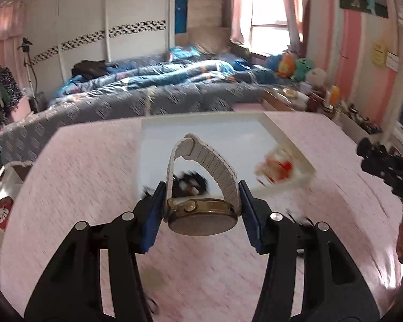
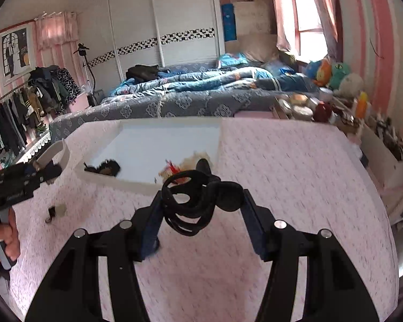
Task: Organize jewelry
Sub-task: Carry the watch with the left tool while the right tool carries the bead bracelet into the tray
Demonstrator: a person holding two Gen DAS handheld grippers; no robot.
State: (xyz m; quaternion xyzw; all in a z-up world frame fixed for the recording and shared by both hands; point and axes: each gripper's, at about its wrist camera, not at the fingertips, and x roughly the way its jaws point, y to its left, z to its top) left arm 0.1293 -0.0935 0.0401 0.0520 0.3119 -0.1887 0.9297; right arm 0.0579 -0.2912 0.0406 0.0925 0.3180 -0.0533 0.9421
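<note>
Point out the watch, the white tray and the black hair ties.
watch [image 1: 201, 218]: left wrist view, on its round case.
white tray [image 2: 115, 181]: right wrist view, on its near wall.
black hair ties [image 2: 190, 209]: right wrist view, on the looped bands.

the left gripper [image 1: 202, 209] is held level, its blue pads [image 1: 155, 214] closed on a watch [image 1: 201, 214]. the right gripper [image 2: 201, 209] is clamped on black hair ties [image 2: 193, 204].

No readable text, labels or numbers found; yellow wall notes [image 1: 379, 53] and posters too blurred to make out.
</note>
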